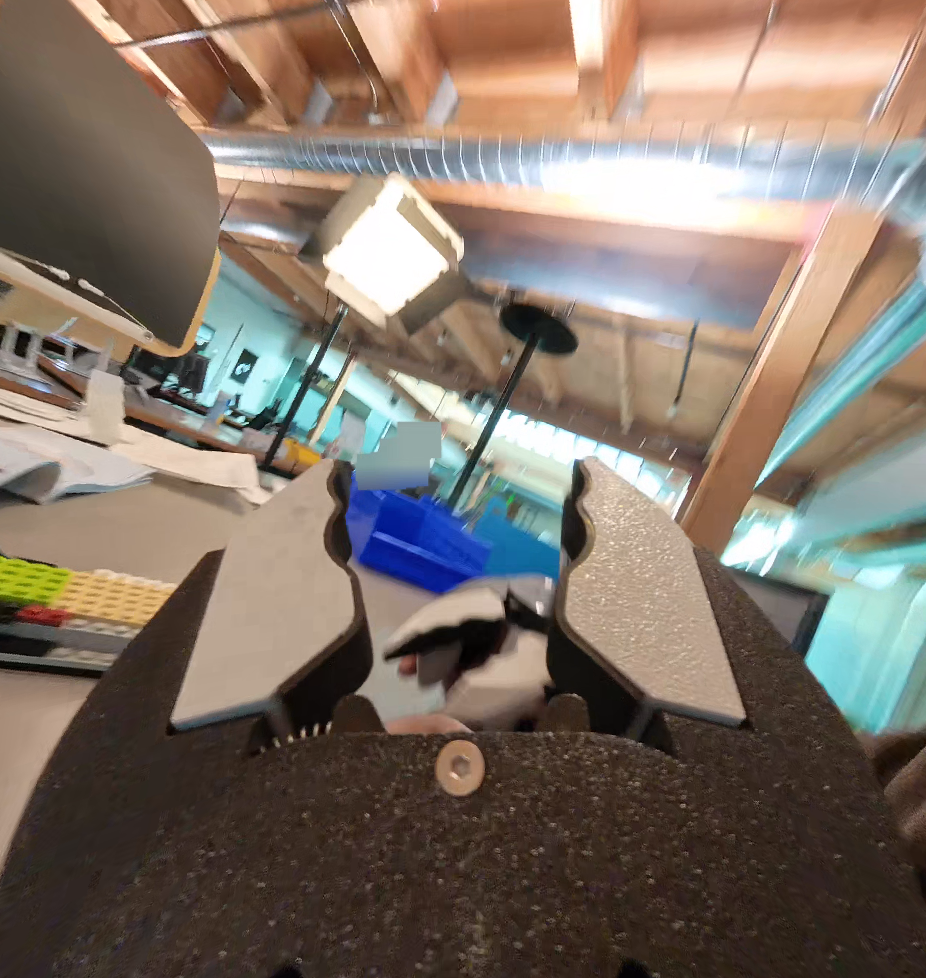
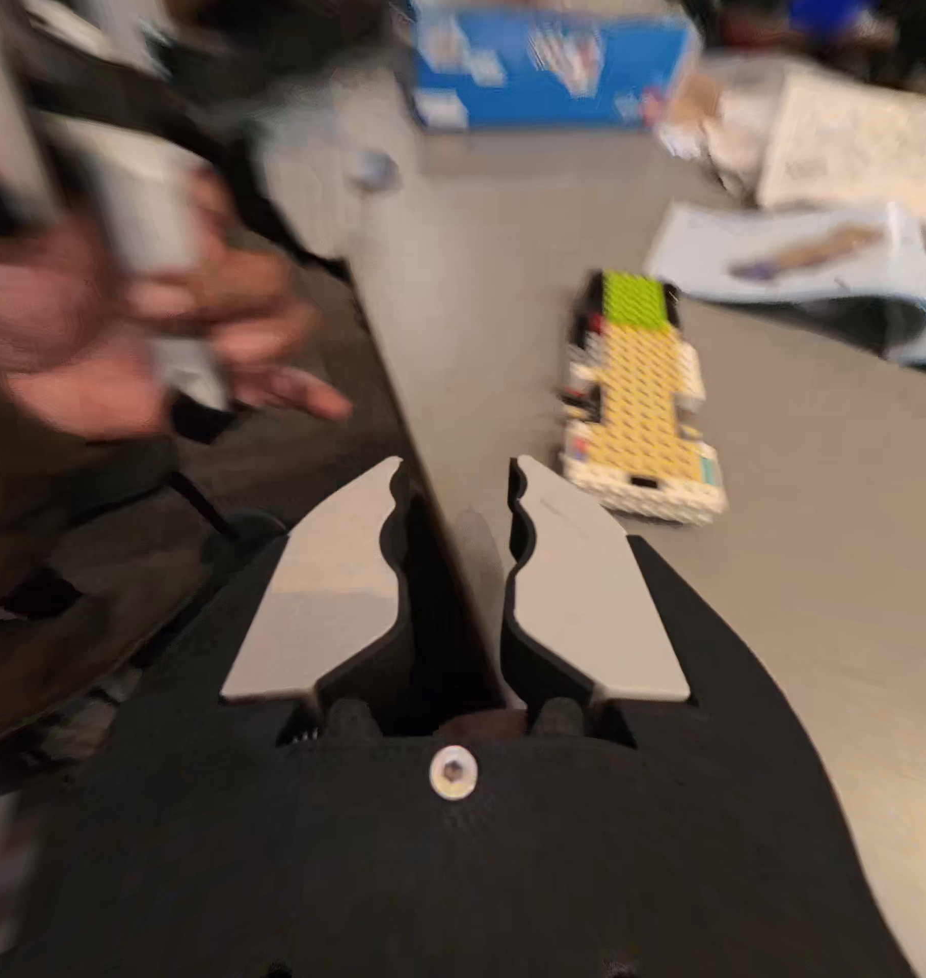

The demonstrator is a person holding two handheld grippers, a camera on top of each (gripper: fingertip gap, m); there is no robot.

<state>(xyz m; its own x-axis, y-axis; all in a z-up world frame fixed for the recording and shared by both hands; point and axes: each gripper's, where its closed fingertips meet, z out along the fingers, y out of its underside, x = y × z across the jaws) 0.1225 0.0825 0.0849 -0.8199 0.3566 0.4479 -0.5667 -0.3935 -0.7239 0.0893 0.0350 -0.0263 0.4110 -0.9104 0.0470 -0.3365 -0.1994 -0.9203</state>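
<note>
Left wrist view showed the left gripper (image 1: 452, 508) tilted upward with its jaws spread wide and nothing between them; a blue plastic bin (image 1: 413, 534) lay beyond, and a studded tan, lime and white toy-brick model (image 1: 53, 592) sat on the grey table (image 1: 132, 529) to its left. In the right wrist view, the right gripper (image 2: 456, 481) hung partly open and bare over the table's edge, the brick model just beside its right finger, a blurred hand (image 2: 132, 338) well off left.

A person's hand (image 2: 132, 328) is motion-blurred, and the blue box (image 2: 550, 69) is cut off at the top.
</note>
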